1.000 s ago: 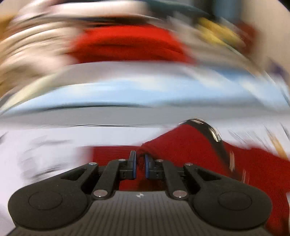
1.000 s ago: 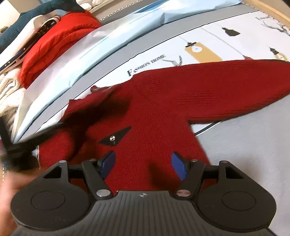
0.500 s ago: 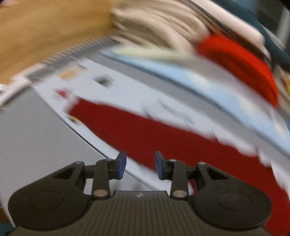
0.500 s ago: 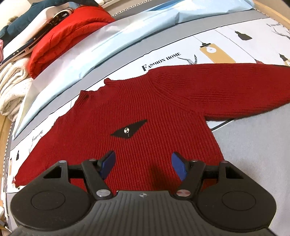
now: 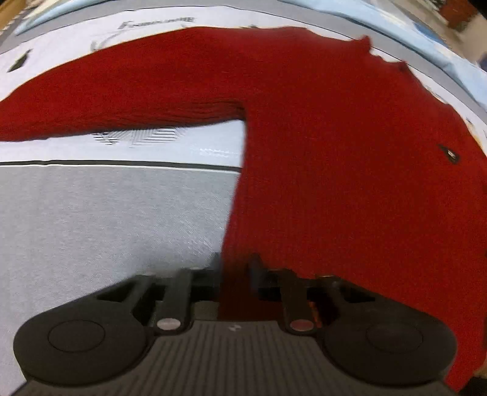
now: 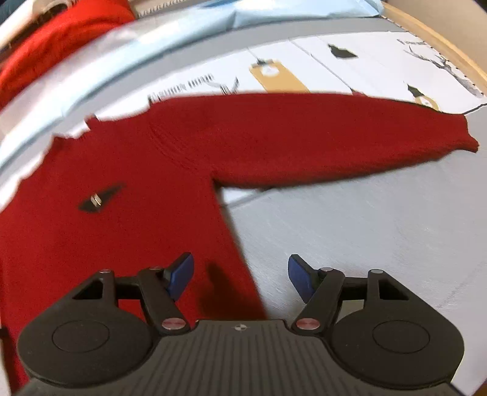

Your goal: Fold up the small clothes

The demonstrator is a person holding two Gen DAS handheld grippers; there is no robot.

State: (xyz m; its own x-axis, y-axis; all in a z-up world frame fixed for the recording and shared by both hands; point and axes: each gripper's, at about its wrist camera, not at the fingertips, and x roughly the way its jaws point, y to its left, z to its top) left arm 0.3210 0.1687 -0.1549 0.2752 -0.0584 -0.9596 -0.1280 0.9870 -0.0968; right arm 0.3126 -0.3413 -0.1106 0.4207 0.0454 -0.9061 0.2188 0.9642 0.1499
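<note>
On printed bed cover [image 6: 380,231]: red sweater [image 6: 127,189] spread flat, sleeves out, ready for folding. Left gripper [image 5: 234,271] jaws clamped on hem corner, likely to lift side over. Right gripper [image 6: 240,274] jaws apart, empty, straddling opposite side edge near hem, poised for matching grip.

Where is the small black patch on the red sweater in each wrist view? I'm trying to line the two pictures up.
Left wrist view: the black patch sits far right, at mid-height, on the red sweater.
Right wrist view: the black patch lies left of centre, on the sweater's chest.
Shared landmark: the dark "Fashion Home" lettering printed on the cloth beyond the sweater, blurred in both views.
</note>
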